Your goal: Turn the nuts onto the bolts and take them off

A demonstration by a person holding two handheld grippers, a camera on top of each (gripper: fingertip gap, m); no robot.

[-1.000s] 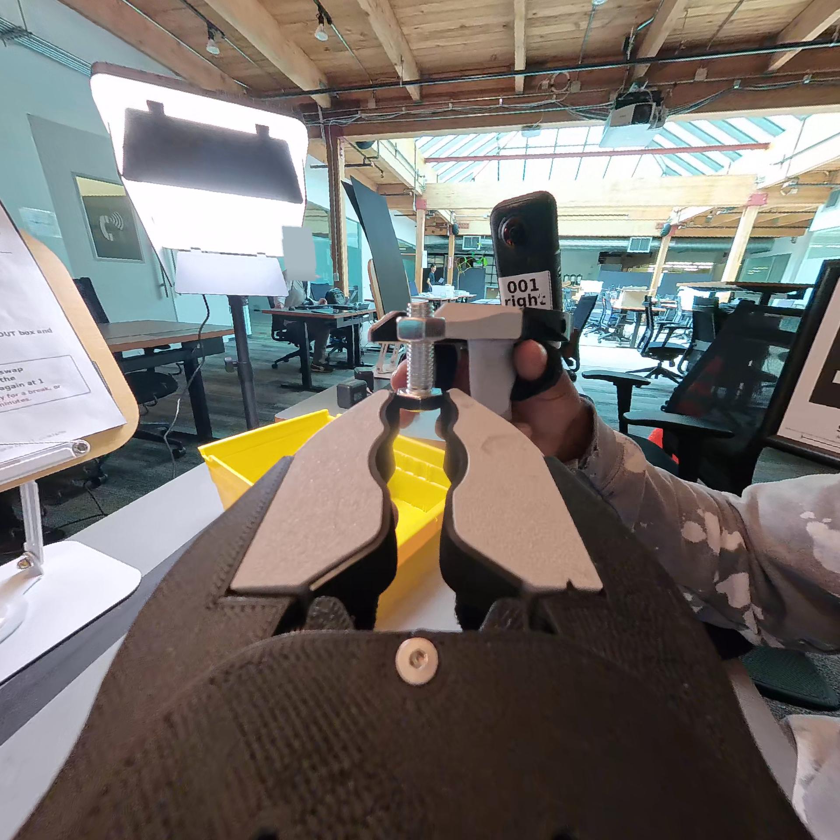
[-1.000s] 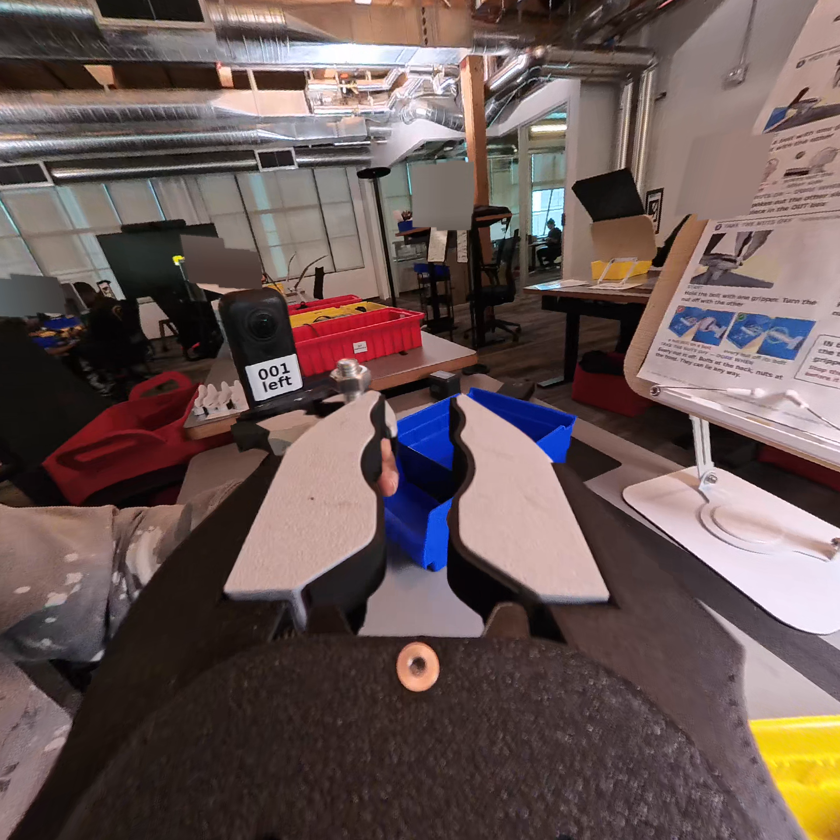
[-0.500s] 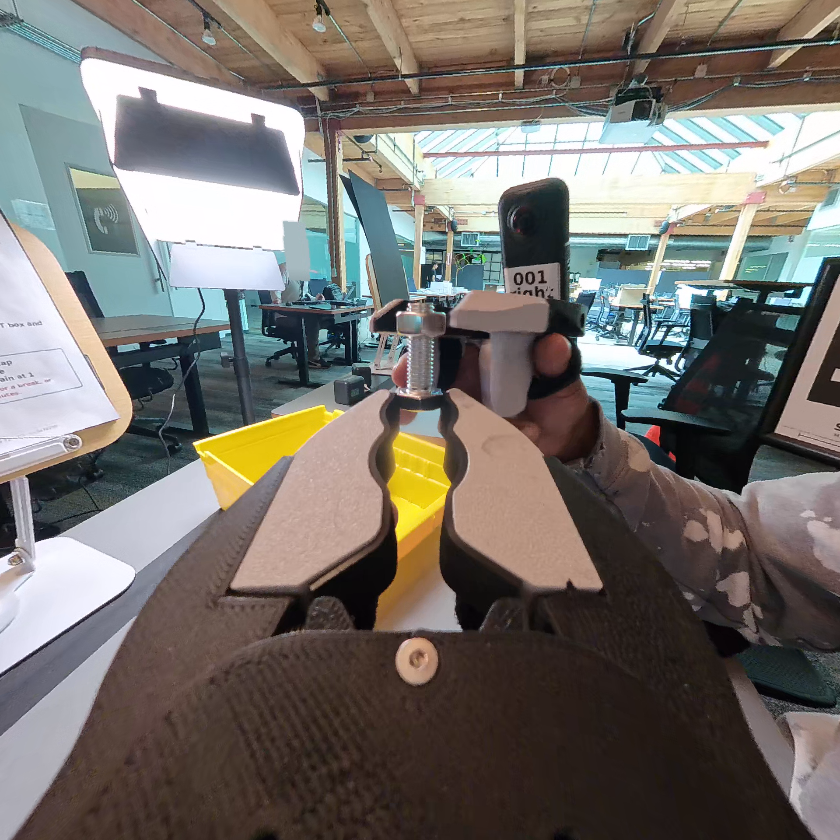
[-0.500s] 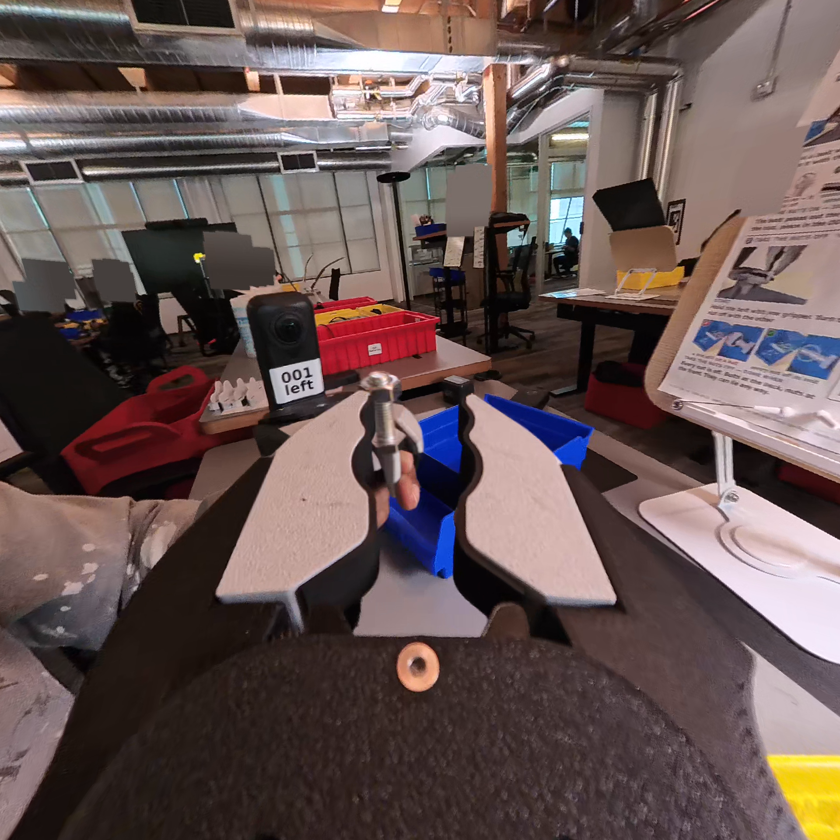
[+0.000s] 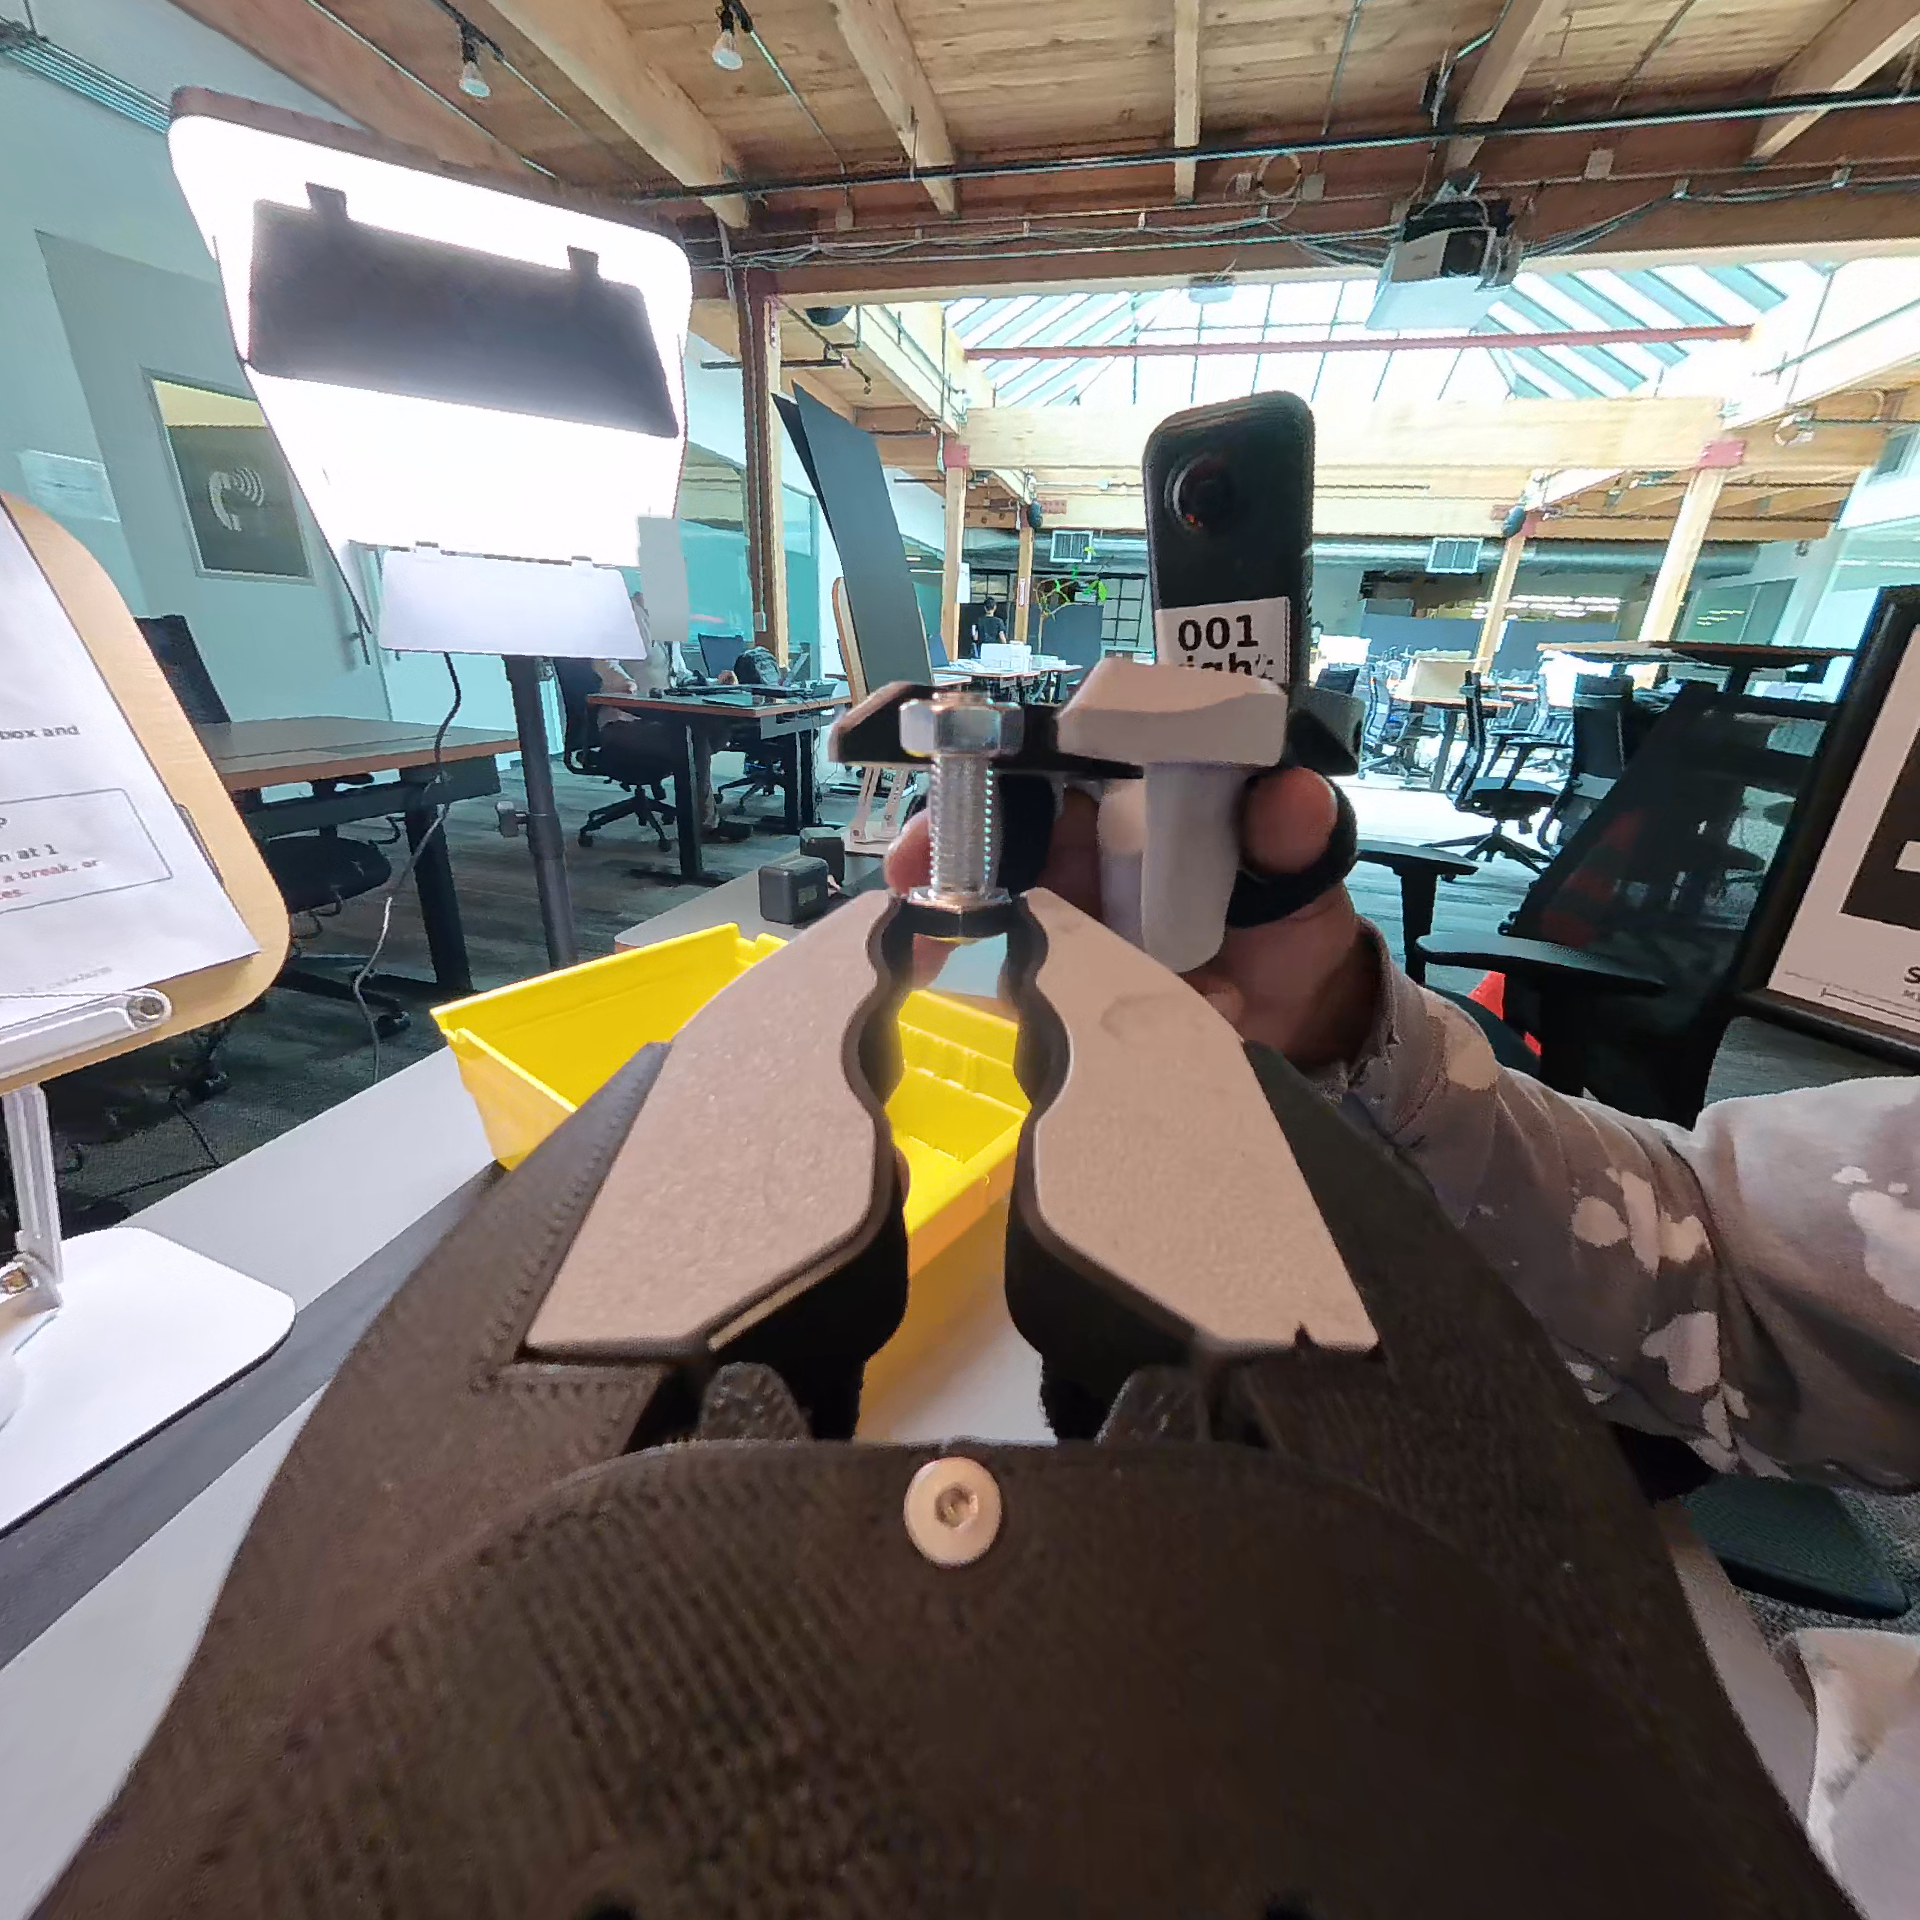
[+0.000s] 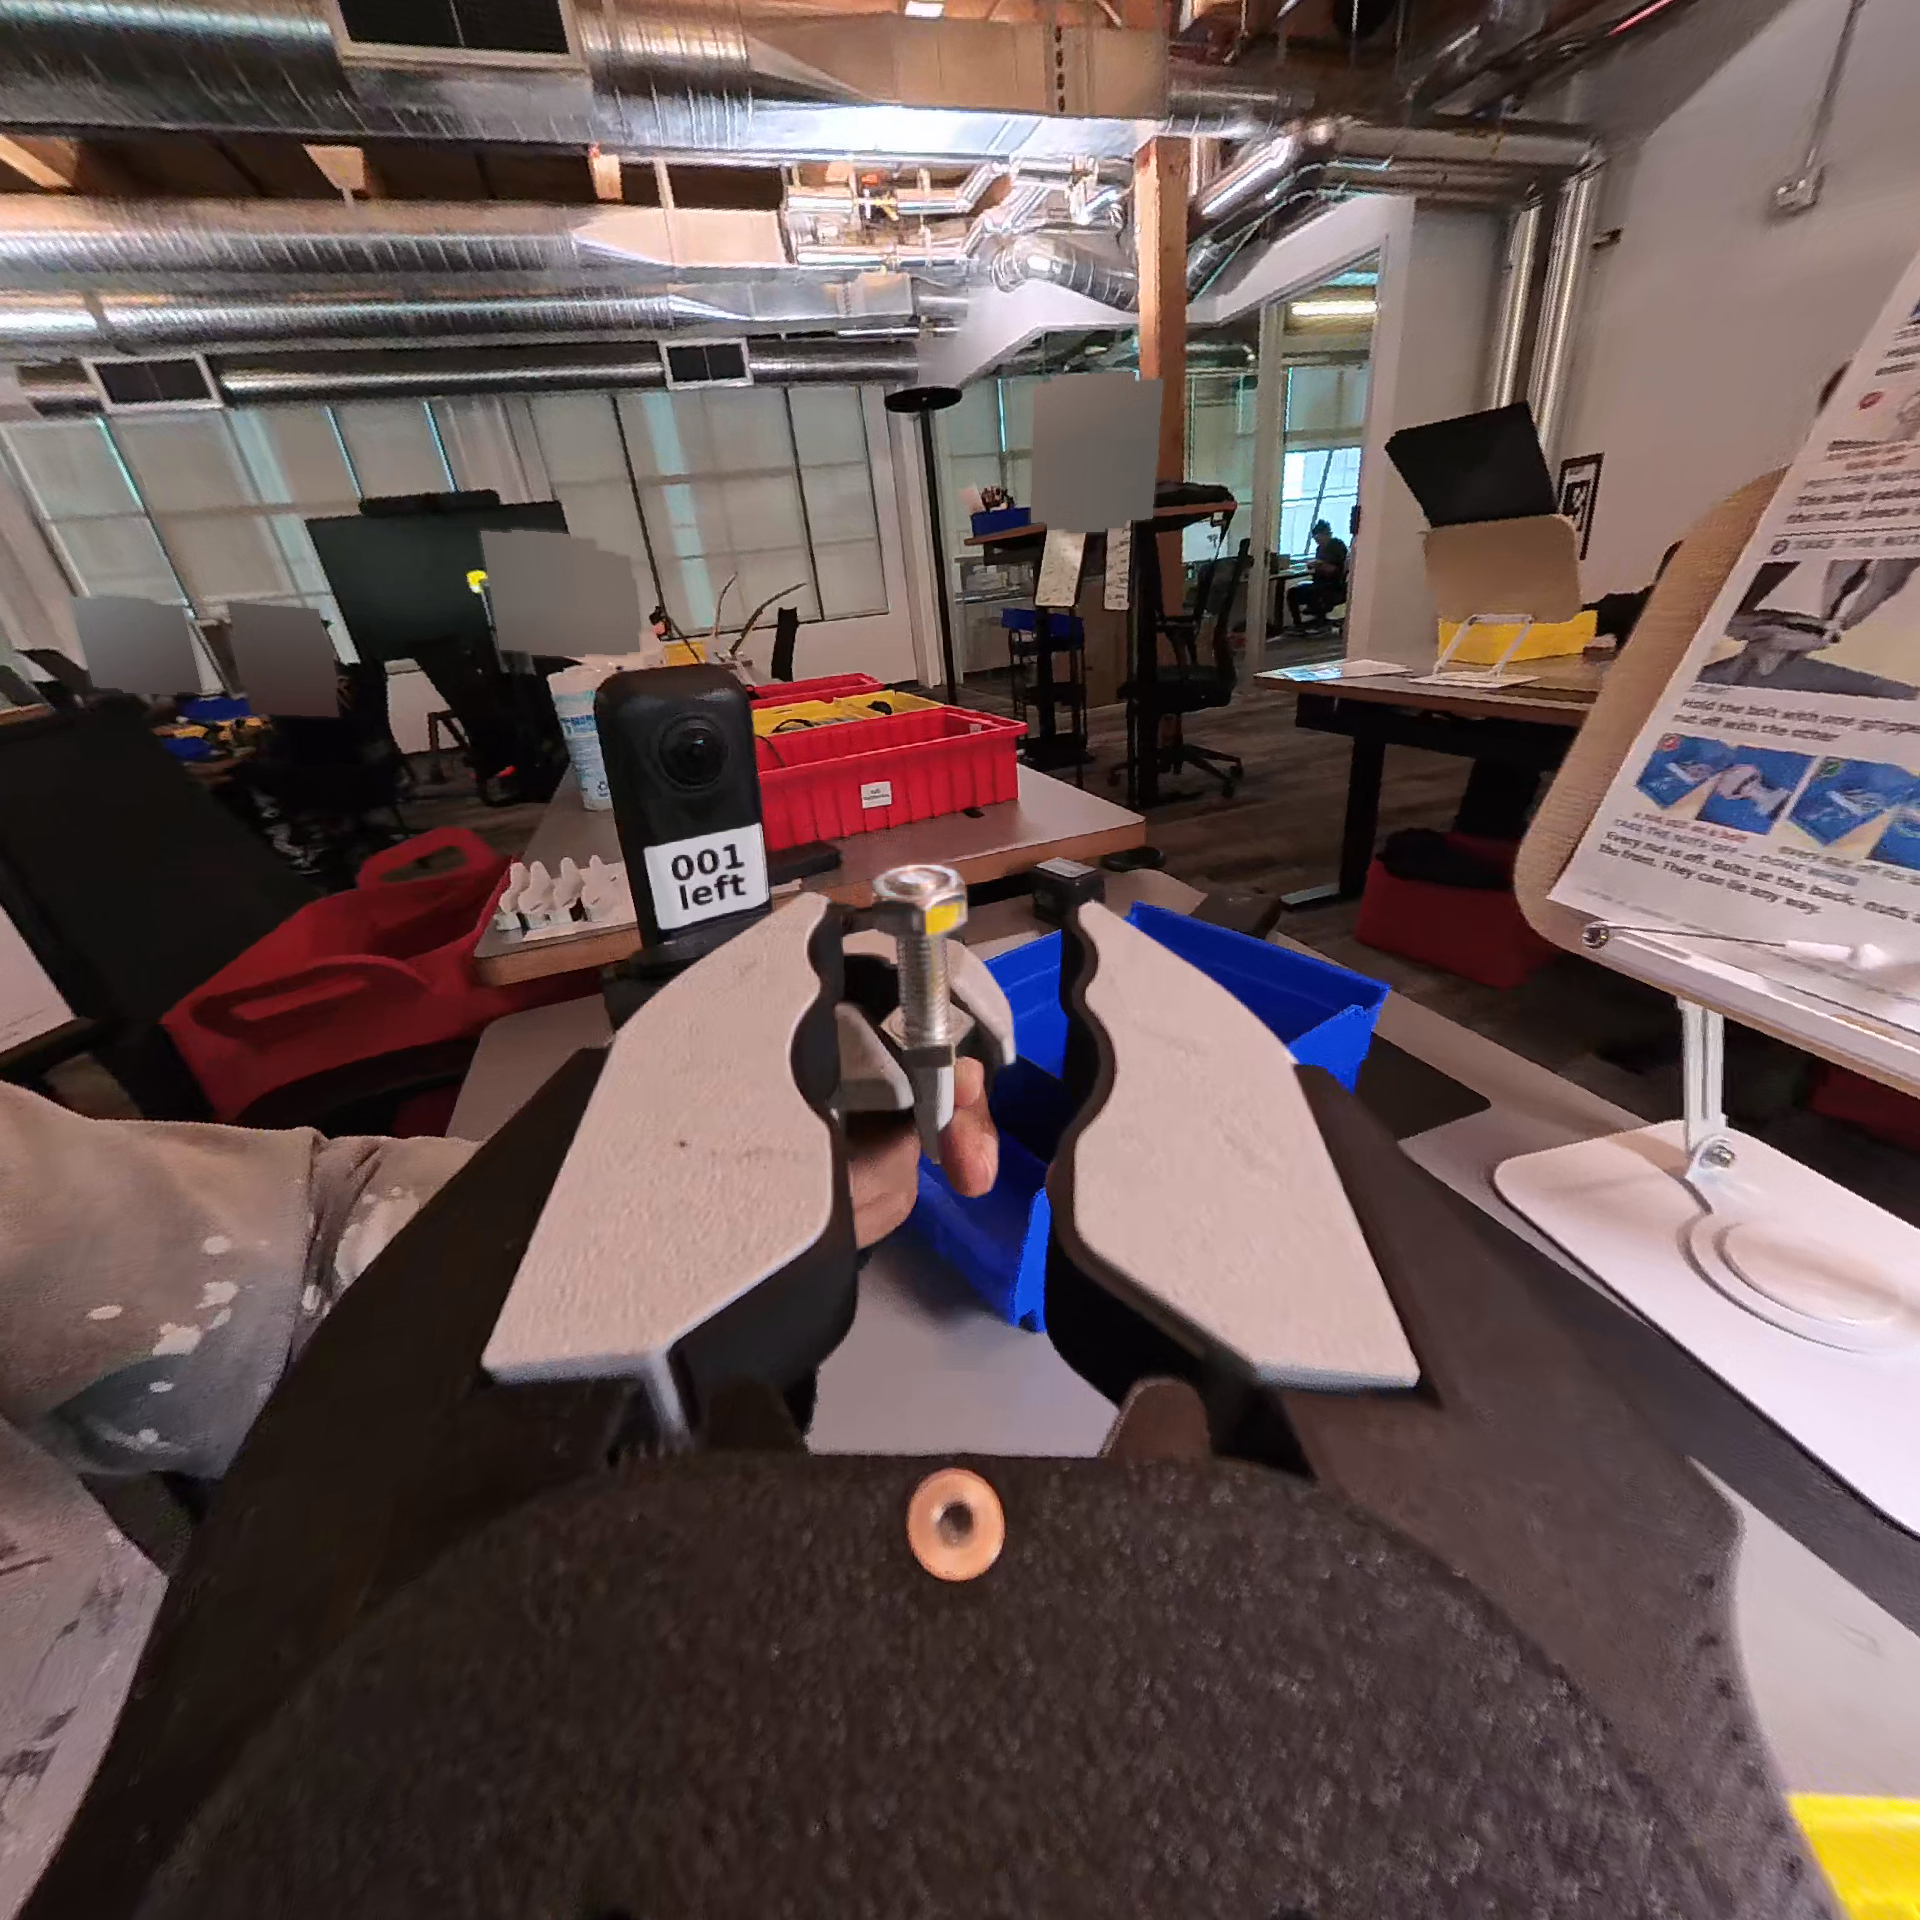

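A silver bolt (image 5: pixel 958 805) stands upright, head up, with a nut (image 5: pixel 951 914) on its lower end. My left gripper (image 5: pixel 951 927) is shut on the nut and holds the bolt in the air above the table. My right gripper (image 6: pixel 951 920) is open, and the bolt (image 6: pixel 923 966) stands in the gap between its fingertips, nearer the left finger. I see no contact with either finger. In the left wrist view the right gripper (image 5: pixel 1039 727) faces me at the height of the bolt head, held by a hand. The nut (image 6: pixel 925 1039) sits between the left gripper's fingers (image 6: pixel 883 1081).
A yellow bin (image 5: pixel 582 1049) lies on the grey table under the left gripper. A blue bin (image 6: pixel 1268 987) lies beyond the right gripper. An instruction board on a white stand (image 6: pixel 1683 1226) is at the table's edge, and it shows in the left wrist view (image 5: pixel 104 831).
The right gripper moved in around the bolt: the bolt was hidden behind its left finger and now stands in the open gap. The left gripper kept its hold.
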